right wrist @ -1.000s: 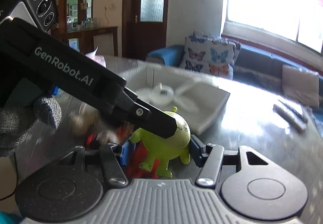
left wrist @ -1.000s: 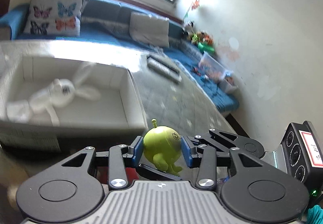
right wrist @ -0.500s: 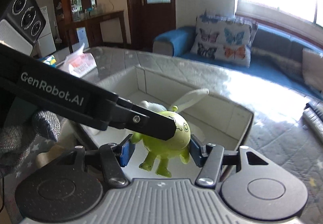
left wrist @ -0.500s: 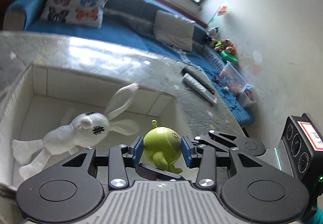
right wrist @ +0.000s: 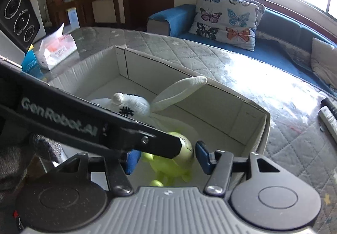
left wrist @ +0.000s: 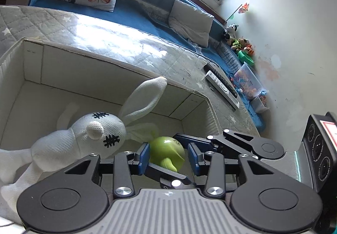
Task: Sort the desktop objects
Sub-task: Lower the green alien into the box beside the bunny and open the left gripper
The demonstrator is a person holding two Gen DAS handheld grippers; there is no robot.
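The green alien toy (left wrist: 167, 152) sits low inside the white cardboard box (left wrist: 88, 71), beside the white knitted rabbit (left wrist: 99, 130) (one ear draped over the box wall). The left gripper (left wrist: 168, 155) brackets the toy, its jaws closing, pads not clearly pressing. The right gripper (right wrist: 166, 159) also straddles it, gaps visible at both pads
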